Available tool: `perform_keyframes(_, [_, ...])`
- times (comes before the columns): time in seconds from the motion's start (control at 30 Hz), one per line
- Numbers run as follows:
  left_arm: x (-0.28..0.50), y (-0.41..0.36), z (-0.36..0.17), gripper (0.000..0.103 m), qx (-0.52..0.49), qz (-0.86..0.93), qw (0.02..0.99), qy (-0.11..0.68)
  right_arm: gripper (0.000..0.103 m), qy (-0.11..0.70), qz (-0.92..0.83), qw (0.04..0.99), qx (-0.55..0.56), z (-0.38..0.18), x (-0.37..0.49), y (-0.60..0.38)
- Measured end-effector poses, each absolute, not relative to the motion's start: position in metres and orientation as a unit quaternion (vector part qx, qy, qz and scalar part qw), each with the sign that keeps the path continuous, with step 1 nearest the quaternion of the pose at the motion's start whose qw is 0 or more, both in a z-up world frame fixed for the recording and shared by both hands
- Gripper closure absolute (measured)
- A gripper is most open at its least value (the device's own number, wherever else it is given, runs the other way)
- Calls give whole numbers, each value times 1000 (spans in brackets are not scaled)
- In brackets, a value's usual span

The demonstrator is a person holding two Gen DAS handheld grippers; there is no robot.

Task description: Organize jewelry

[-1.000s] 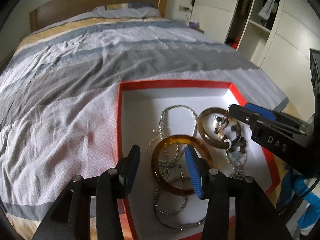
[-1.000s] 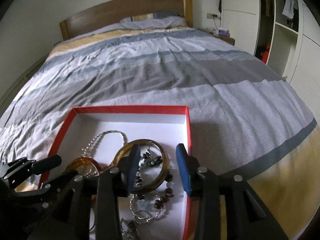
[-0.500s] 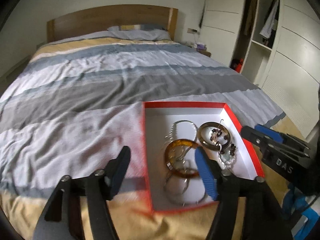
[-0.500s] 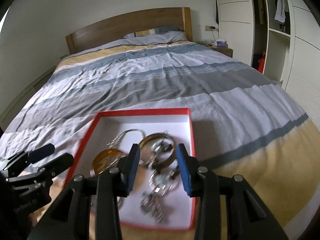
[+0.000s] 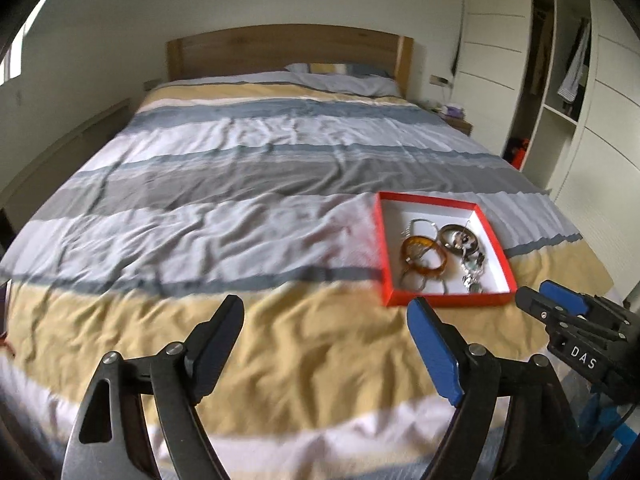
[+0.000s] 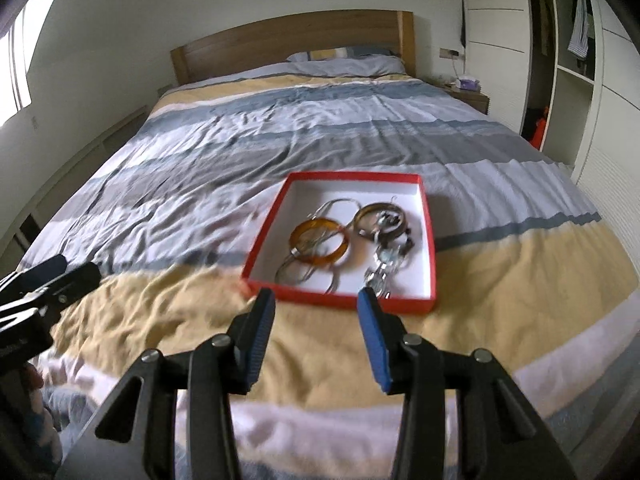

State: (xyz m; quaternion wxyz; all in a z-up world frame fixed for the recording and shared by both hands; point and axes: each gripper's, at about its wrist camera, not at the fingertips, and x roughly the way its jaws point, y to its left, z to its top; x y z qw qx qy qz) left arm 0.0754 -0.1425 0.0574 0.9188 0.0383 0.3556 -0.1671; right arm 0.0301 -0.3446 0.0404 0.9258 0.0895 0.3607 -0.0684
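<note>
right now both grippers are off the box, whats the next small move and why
Probably hold both grippers clear and check the box. The left gripper, whose fingers have just been opening, and the right gripper are both empty above the duvet. The amber bangle, dark bangle and chains already lie inside the red box, with no jewelry visible outside it.

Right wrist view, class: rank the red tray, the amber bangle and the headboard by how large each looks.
1. Headboard, widest though farthest.
2. Red tray.
3. Amber bangle, inside the tray.
Nearness skews apparent size; the true sizes surely differ more.
</note>
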Motion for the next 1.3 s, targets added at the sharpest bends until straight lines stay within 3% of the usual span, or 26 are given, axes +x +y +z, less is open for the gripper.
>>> perform_keyframes(0.33, [25, -91, 64, 10, 38, -124, 929, 347, 62, 358, -59, 928, 85, 44, -7, -306])
perform_keyframes(0.37, [22, -88, 65, 6, 35, -121, 930, 346, 60, 357, -58, 928, 85, 44, -9, -304])
perform_keyframes(0.47, [13, -80, 68, 1, 33, -117, 932, 340, 44, 356, -59, 929, 82, 45, -16, -297])
perform_keyframes(0.7, [6, -73, 66, 1, 33, -100, 934, 343, 34, 353, -59, 931, 75, 47, -25, -292])
perform_keyframes(1.3, [-3, -87, 69, 1, 58, -89, 936, 335, 33, 345, -89, 930, 91, 46, -43, -314])
